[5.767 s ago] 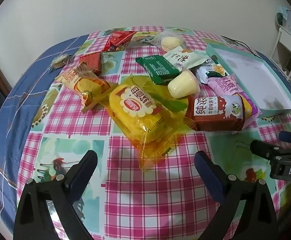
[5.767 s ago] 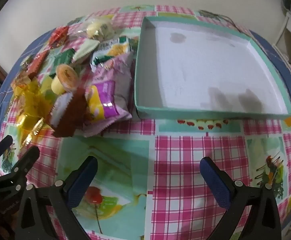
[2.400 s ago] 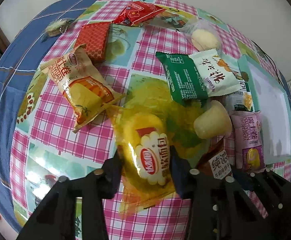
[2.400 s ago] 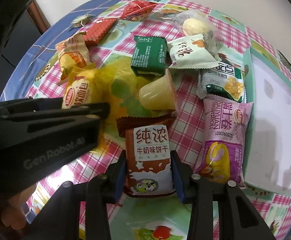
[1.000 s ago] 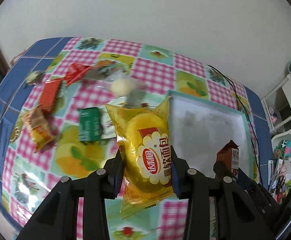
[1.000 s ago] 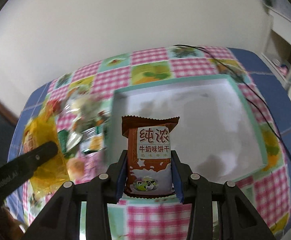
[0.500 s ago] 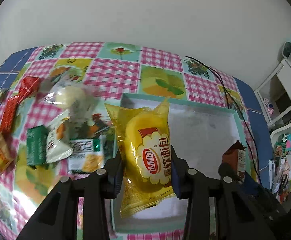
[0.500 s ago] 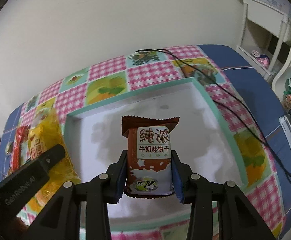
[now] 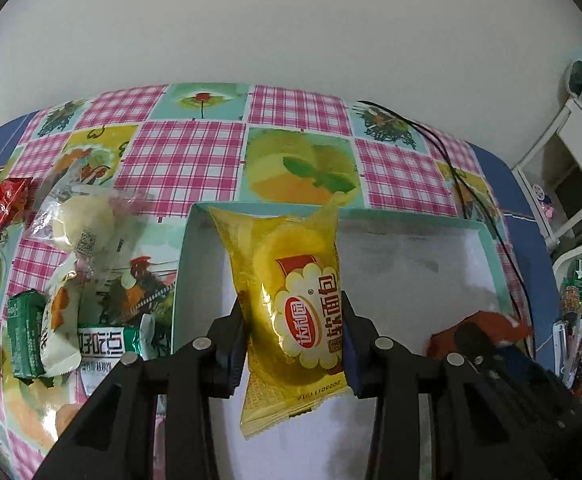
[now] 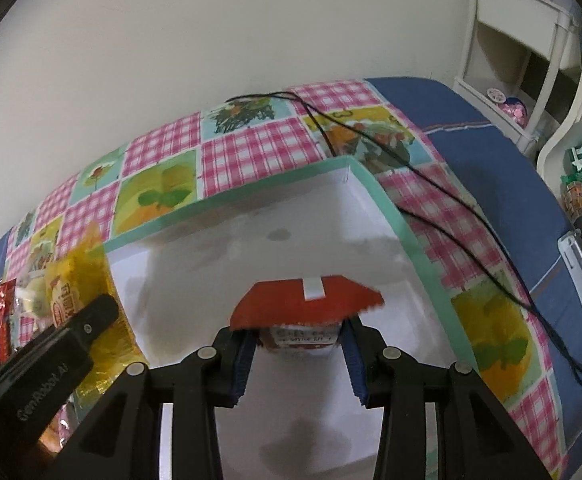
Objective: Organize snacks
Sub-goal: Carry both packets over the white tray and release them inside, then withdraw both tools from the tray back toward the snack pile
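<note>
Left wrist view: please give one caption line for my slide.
Left hand-held gripper holds yellow bread packet above the teal-rimmed box.

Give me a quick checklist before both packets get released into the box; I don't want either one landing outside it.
1. Left gripper shut on yellow bread packet: ok.
2. Right gripper shut on brown biscuit packet: ok.
3. Both packets over the teal box: ok.
4. Box floor bare beneath them: ok.
5. Black cable outside box: ok.
6. Packets touching box floor: cannot tell.
</note>
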Motion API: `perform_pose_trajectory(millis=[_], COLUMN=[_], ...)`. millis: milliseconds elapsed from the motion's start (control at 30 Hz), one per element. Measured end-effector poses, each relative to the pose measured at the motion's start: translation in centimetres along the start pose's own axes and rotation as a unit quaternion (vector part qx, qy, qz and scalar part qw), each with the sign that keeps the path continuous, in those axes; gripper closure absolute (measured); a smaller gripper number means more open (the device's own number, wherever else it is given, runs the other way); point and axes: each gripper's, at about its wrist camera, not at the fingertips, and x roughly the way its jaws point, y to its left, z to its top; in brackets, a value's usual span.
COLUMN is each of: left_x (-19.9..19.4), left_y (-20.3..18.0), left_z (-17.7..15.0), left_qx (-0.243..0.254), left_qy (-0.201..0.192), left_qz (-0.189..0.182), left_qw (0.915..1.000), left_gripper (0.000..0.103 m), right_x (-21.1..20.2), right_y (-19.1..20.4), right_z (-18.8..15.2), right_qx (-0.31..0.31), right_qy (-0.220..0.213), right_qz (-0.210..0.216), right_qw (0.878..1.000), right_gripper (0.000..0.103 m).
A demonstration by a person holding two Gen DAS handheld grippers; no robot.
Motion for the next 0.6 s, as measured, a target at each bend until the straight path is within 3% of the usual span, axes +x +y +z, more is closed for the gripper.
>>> perform_pose_trajectory(millis=[133, 300, 433, 600], left_x=[0.2, -0.4, -1.2, -2.2], left_y=[-0.1, -0.5, -0.7, 0.2], left_z=[0.1, 0.3, 0.3, 0.2], left_qx=[0.003, 0.015, 0.019, 0.009], left_qy=[0.001, -0.001, 0.002, 0.009], left_qz=[-0.001, 0.002, 0.02, 0.033], left_qw=[1.0, 0.9999, 0.9996, 0.9994], left_gripper=[0.061, 0.051, 0.037, 0.036], right_x=[-0.1, -0.3, -1.0, -2.5], right_y=[0.3, 0.3, 0.3, 0.2], right_z=[0.6, 0.7, 0.8, 0.7], right_qx=[-0.003, -0.003, -0.012, -0.013], right_qy=[-0.006, -0.005, -0.006, -0.009], right_qz=[-0.006, -0.005, -0.012, -0.02], right_qw=[1.0, 1.0, 1.0, 1.0], right_gripper=[0.06, 0.046, 0.043, 0.033])
